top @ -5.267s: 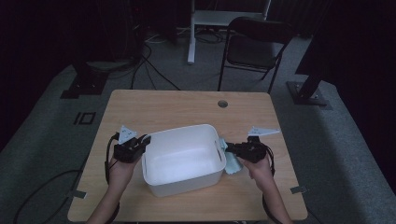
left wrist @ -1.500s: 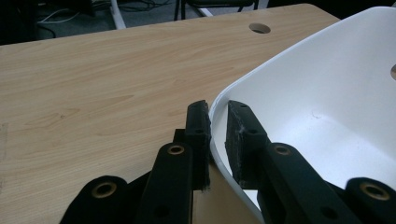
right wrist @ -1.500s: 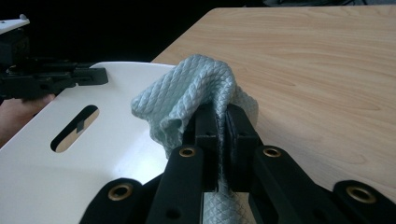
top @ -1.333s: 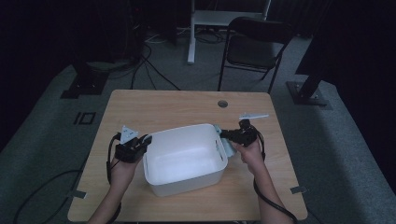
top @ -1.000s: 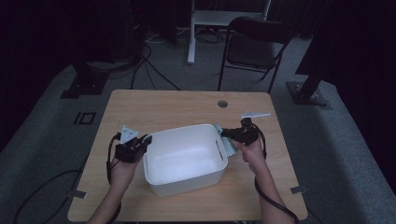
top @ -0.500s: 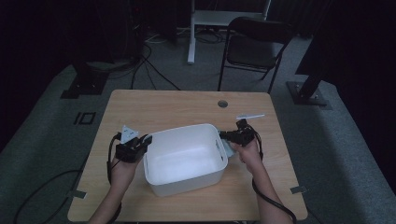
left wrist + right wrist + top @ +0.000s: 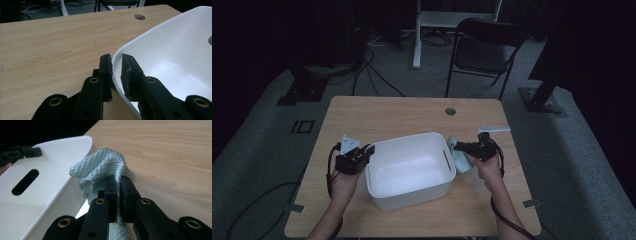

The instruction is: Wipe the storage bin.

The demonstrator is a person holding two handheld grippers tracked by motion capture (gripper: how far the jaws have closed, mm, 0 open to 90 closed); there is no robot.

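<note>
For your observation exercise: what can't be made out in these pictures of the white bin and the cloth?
- Cloth: lower part hidden by the right gripper in the right gripper view.
- White bin: far side cut off by the frame in the left gripper view.
- Cloth weave: too small in the high view.

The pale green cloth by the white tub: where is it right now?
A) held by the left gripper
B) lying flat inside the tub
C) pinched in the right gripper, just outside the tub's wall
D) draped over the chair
C: the right gripper pinches the cloth beside the tub, over the table.
</note>
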